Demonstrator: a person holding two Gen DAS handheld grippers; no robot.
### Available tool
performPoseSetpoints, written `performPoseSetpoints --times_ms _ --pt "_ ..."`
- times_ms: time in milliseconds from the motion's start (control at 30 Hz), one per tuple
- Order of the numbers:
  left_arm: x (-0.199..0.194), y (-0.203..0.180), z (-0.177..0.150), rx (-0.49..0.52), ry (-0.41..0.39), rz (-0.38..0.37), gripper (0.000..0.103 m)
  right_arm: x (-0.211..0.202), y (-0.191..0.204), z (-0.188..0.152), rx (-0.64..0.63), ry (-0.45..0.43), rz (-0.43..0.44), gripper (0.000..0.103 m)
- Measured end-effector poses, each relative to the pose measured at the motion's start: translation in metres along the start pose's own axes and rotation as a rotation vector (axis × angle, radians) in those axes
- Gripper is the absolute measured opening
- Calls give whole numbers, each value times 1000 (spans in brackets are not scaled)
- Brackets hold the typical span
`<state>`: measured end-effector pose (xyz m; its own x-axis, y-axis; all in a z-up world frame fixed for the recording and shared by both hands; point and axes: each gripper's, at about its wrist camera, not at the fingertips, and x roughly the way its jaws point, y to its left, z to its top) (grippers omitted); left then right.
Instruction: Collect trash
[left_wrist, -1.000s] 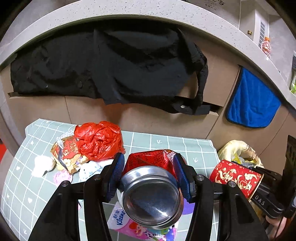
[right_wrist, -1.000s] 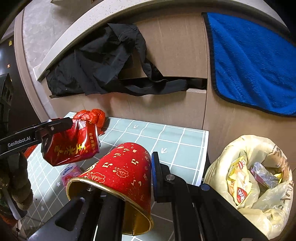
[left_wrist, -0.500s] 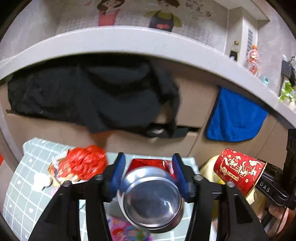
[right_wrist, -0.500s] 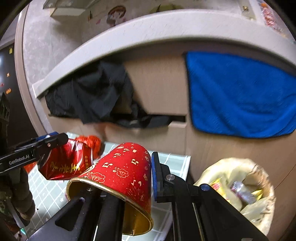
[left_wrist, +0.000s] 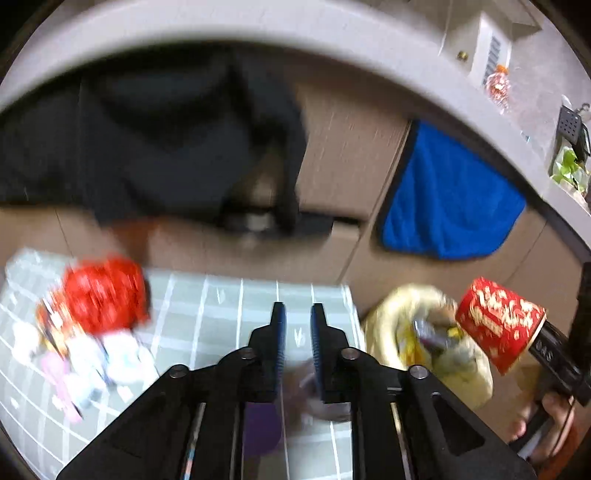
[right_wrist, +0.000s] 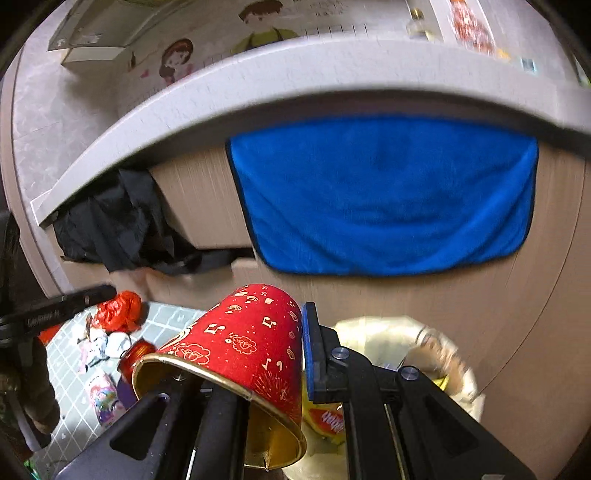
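Note:
My left gripper hangs over the green grid table. Its jaws are closing, a narrow gap is left and nothing is between them. A red can shows beside the cup's rim, over the table; I cannot tell whether it rests there. My right gripper is shut on the wall of a red paper cup with gold print, its mouth towards the camera. The cup hangs just above the open yellow trash bag, which holds wrappers. The bag stands right of the table.
A crumpled red plastic bag, tissues and wrappers lie on the table's left part. Behind stands a cabinet with a black cloth and a blue towel hanging under a grey counter edge.
The left gripper has let go of the red can and its jaws have narrowed. Both views have swung right, towards the bag. The right gripper has carried the cup over the bag.

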<state>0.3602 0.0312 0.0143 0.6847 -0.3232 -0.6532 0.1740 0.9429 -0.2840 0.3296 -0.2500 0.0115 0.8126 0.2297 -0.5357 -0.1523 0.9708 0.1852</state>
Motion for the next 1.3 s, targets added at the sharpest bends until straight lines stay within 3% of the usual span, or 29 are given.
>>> performPoseSetpoints --times_ms 67,200,300,400,500,800,967,1200,1300 --pt "16 3 -14 0 54 8 49 8 2 -5 8 20 8 7" --pt "58 0 -45 9 174 13 50 13 8 -12 2 41 12 7" --pt "56 -8 -45 52 114 29 50 11 11 -16 -36 44 -14 7" --pt "42 -12 -37 34 90 -47 50 10 1 -20 -20 48 -31 7" --pt "32 -21 -35 75 64 -63 52 8 -15 -24 41 49 -25 7" --pt "21 -19 -35 65 55 -89 55 1 -34 -52 80 92 -39 7" --pt "8 15 -30 -2 44 -31 68 -3 -37 -54 100 81 -31 8" --pt "36 30 -53 17 154 66 69 -3 -15 -48 74 62 5 8" --pt "44 34 -60 7 156 97 69 -4 -3 -50 42 65 9 9"
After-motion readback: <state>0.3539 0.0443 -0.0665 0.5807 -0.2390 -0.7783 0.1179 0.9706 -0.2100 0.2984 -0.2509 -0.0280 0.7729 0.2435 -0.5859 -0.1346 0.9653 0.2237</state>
